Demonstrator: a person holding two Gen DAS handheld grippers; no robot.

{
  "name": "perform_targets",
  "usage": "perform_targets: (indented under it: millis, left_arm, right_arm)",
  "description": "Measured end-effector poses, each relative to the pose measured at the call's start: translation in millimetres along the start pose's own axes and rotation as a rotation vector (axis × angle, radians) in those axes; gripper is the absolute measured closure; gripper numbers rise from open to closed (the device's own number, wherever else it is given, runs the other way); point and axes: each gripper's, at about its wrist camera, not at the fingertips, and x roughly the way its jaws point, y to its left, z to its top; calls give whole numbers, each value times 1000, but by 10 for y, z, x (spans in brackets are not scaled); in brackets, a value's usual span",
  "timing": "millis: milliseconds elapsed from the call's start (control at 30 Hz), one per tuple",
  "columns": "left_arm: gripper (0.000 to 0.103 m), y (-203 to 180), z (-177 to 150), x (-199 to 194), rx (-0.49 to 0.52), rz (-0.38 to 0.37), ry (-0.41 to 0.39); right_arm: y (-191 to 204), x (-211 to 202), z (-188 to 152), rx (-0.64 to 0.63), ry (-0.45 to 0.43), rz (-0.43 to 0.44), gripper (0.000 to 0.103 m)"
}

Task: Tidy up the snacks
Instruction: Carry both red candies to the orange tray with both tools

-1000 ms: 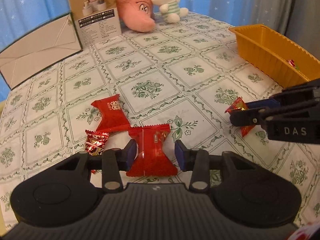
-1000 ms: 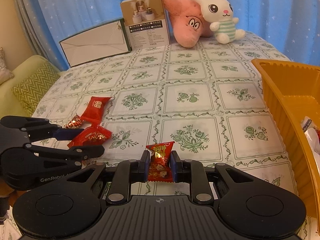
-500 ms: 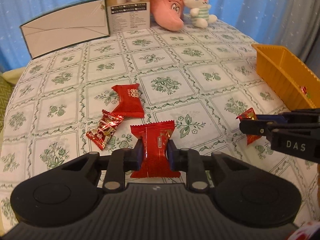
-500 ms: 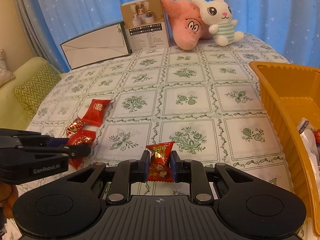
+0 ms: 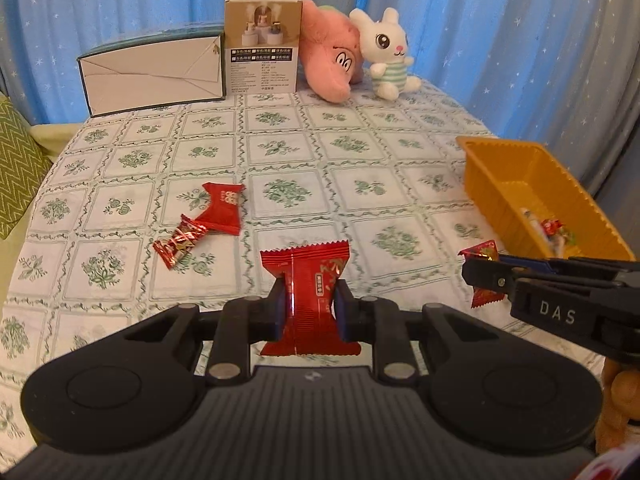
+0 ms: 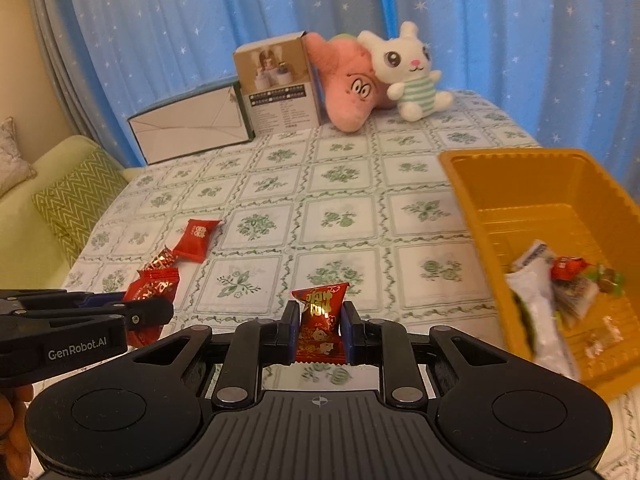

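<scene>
The left gripper (image 5: 308, 310) pinches a red snack packet (image 5: 308, 300) across its middle, well left of the orange tray (image 5: 520, 184). The right gripper (image 6: 319, 334) pinches a smaller gold-printed candy (image 6: 320, 320) just beside the tray's near corner. Two more red packets (image 5: 222, 212) lie on the worktop (image 5: 304, 152), far left of the tray. Both wrappers are slick; one could slip free or land short of the tray's wall if released early.
</scene>
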Motion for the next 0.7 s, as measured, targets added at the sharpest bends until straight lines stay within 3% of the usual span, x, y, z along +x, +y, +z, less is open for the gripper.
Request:
perform_targets:
  millis: [700]
  left_arm:
    - [82, -1234, -77, -439, 83, -135, -20]
  right_arm:
    - [-698, -1047, -80, 85, -67, -113, 81]
